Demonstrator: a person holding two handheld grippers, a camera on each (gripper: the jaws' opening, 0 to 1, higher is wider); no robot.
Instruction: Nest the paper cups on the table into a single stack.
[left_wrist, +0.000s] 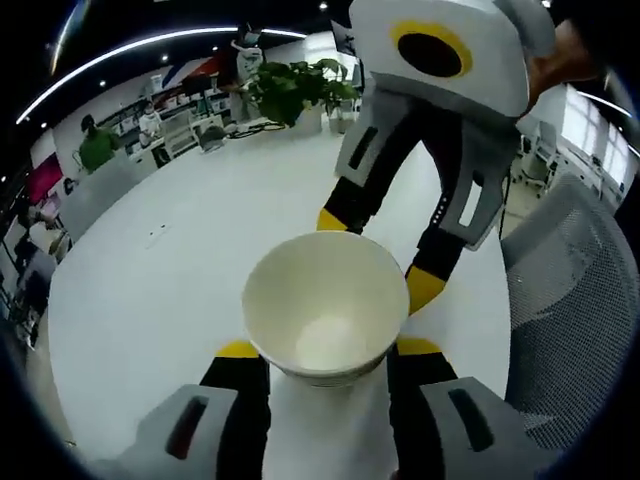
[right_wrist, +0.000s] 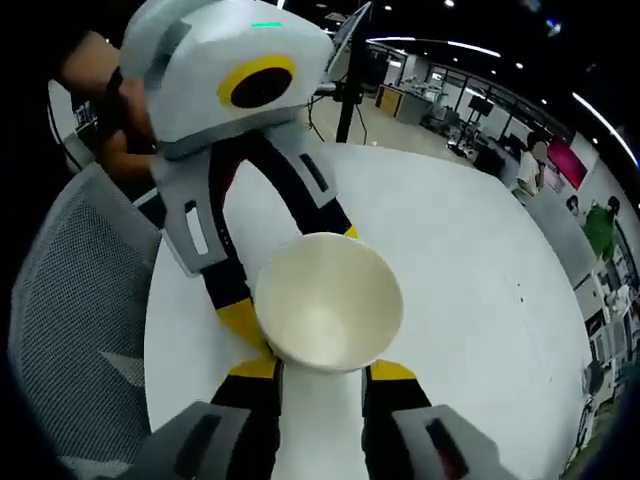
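White round table (left_wrist: 150, 290), mesh chair back (left_wrist: 575, 320) at its edge and a potted plant (left_wrist: 295, 90) at the far side: in the left gripper view I log my left gripper (left_wrist: 328, 350) clamped on one white paper cup (left_wrist: 325, 305), mouth toward the camera, with my right gripper (left_wrist: 375, 255) reaching in from above, its yellow tips just behind the rim and well apart. Right gripper view: same table (right_wrist: 480, 260), chair (right_wrist: 80, 320) on the left; my right gripper (right_wrist: 322, 370) has yellow tips against the cup's (right_wrist: 330, 300) base, though I cannot tell whether they grip it, and my left gripper (right_wrist: 245, 320) comes in behind it.
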